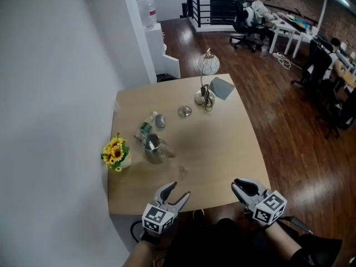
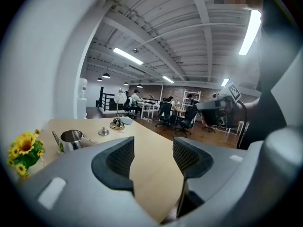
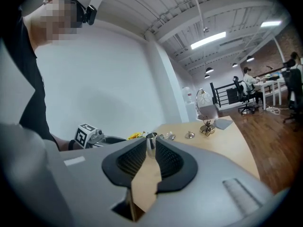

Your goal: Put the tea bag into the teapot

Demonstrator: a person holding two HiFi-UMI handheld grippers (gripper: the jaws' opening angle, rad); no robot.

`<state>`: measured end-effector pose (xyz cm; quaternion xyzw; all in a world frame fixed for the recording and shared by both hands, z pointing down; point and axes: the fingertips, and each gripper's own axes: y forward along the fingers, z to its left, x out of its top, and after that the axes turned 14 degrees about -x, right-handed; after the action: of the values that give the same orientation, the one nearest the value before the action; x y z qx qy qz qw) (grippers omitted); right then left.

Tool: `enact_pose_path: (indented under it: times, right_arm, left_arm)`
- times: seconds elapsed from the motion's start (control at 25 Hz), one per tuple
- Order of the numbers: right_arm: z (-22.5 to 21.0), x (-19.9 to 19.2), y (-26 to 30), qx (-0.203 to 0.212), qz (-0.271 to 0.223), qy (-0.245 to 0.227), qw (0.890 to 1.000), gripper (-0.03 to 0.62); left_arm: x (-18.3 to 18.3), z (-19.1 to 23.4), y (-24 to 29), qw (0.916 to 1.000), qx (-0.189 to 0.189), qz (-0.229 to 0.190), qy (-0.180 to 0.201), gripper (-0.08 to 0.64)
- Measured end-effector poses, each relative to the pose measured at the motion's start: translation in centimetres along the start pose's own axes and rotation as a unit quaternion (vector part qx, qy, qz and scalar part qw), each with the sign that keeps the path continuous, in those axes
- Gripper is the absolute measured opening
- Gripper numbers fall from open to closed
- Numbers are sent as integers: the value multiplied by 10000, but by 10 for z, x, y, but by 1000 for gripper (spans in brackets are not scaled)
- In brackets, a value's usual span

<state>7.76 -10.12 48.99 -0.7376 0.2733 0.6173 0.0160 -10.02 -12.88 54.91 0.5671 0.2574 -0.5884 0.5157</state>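
A steel teapot (image 1: pixel 153 148) stands lidless on the left half of the wooden table (image 1: pixel 222 149); its lid (image 1: pixel 184 111) lies farther back. A small green packet, apparently the tea bag (image 1: pixel 145 128), lies just behind the pot. My left gripper (image 1: pixel 178 189) hovers over the table's near edge, open and empty, well short of the teapot (image 2: pixel 71 138). My right gripper (image 1: pixel 242 187) is level with it at the near right corner, its jaws only slightly apart with nothing between them. Through that narrow gap the teapot (image 3: pixel 151 138) shows in the distance.
A yellow flower pot (image 1: pixel 115 153) sits at the table's left edge by the white wall. A globe lamp (image 1: pixel 206 79) and a grey pad (image 1: pixel 222 87) stand at the far end. A small grey object (image 1: pixel 159 120) lies near the packet. People sit at desks beyond.
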Motion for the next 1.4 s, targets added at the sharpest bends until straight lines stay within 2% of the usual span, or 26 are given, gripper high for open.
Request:
enact_pose_path:
  times: [0.08, 0.48, 0.68, 0.84, 1.08, 1.4]
  right_arm:
    - [-1, 0, 12, -23, 78, -30, 10000, 89]
    - [-15, -3, 56, 79, 311, 0, 9995, 89]
    - [-27, -17, 75, 83, 546, -202, 9983, 91]
    - [-34, -26, 91, 205, 704, -248, 9970, 92]
    - [-42, -30, 104, 330, 803, 161, 9961, 92]
    - [-50, -38, 98, 374, 958, 92, 9947, 92]
  left_arm:
    - [-3, 11, 3, 10000, -1, 63, -40, 250]
    - [-36, 70, 30, 9983, 343, 424, -179, 249]
    - [-64, 98, 57, 9954, 394, 795, -354, 234]
    - [-95, 116, 81, 9890, 485, 1334, -421, 206]
    - [-157, 150, 113, 9758, 673, 2035, -437, 188]
    - [-187, 169, 127, 9657, 871, 2312, -796, 100]
